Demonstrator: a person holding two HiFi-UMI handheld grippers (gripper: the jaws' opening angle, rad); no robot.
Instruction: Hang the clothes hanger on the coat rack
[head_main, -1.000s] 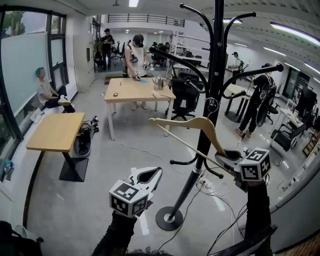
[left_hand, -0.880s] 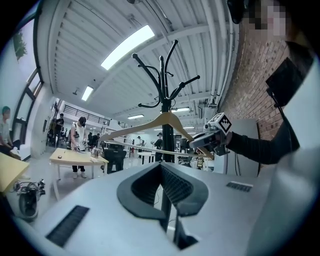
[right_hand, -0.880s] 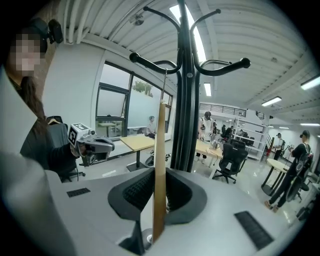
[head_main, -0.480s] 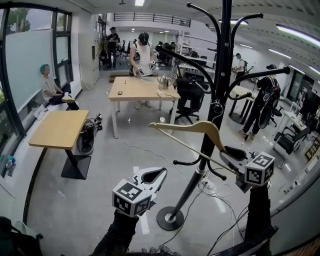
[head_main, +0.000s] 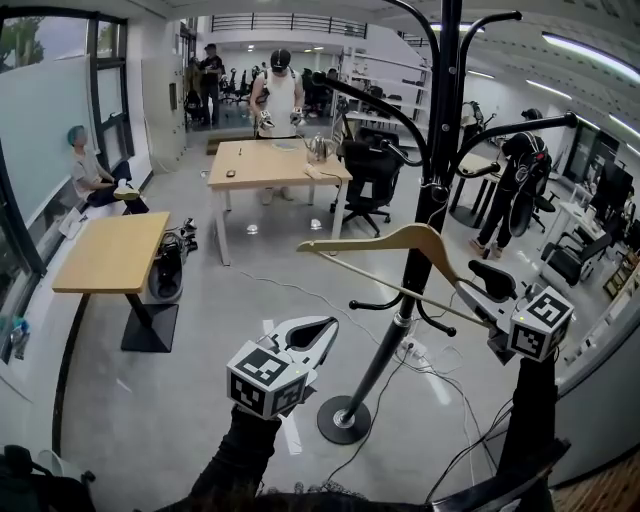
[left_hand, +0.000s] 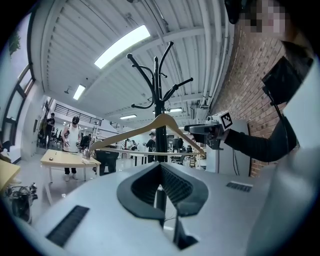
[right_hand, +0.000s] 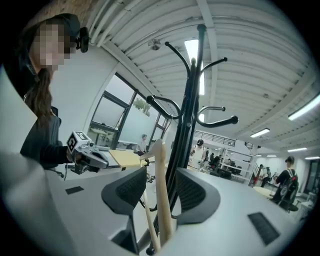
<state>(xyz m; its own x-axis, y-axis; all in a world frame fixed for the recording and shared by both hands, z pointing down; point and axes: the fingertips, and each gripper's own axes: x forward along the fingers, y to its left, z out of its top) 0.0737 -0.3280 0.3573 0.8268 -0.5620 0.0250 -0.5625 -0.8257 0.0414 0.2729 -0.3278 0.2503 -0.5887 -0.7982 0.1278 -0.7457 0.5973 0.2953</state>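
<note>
Beside the coat rack (head_main: 428, 215), the right gripper (head_main: 483, 283), clamped a second ago, is opening its jaws around the hanger (head_main: 395, 241) end, so the hanger, hook at the pole, likely hangs free; the left gripper (head_main: 322, 328), short of the rack, stays closed and empty.

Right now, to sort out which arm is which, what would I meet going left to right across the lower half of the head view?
First the small wooden table → left gripper → coat rack → right gripper, its jaws opening with one end of the hanger between them. The hanger crosses the rack, so it gets no place.
</note>
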